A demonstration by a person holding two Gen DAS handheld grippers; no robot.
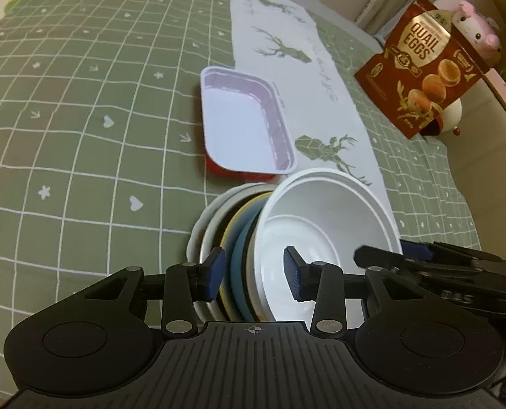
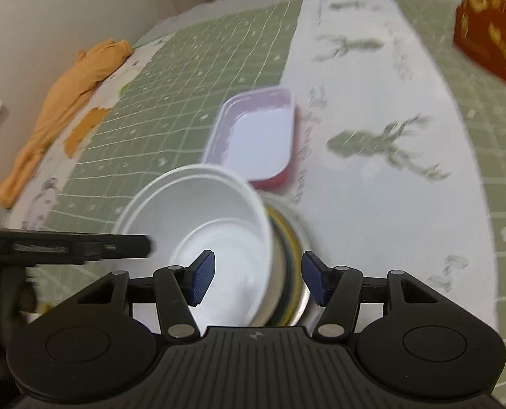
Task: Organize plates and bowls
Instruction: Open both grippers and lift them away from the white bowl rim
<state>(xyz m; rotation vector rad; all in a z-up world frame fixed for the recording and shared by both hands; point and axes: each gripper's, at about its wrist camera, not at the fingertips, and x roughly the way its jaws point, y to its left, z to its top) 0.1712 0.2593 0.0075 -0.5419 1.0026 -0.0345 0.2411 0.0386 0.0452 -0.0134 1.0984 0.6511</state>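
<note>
A deep white bowl [image 1: 321, 218] [image 2: 212, 211] is nested on several plates and shallow bowls [image 1: 232, 225] [image 2: 288, 238], white, yellow, blue and metal. My left gripper [image 1: 254, 274] straddles the stack's rim, one blue pad outside the plates and the other inside the white bowl, shut on the stack. My right gripper [image 2: 258, 281] grips the opposite rim the same way, with its left pad in the bowl and its right pad outside the metal rim. The stack looks tilted. Just beyond it a rectangular white tray with a red underside [image 1: 242, 119] [image 2: 259, 133] lies on the cloth.
A green checked tablecloth [image 1: 82, 136] covers the table, crossed by a white deer-print runner [image 1: 304, 78]. A red quail-eggs box [image 1: 423, 68] [image 2: 491, 24] stands at the far right beside a pink plush toy [image 1: 478, 30]. An orange cloth [image 2: 65, 109] lies at the far left edge.
</note>
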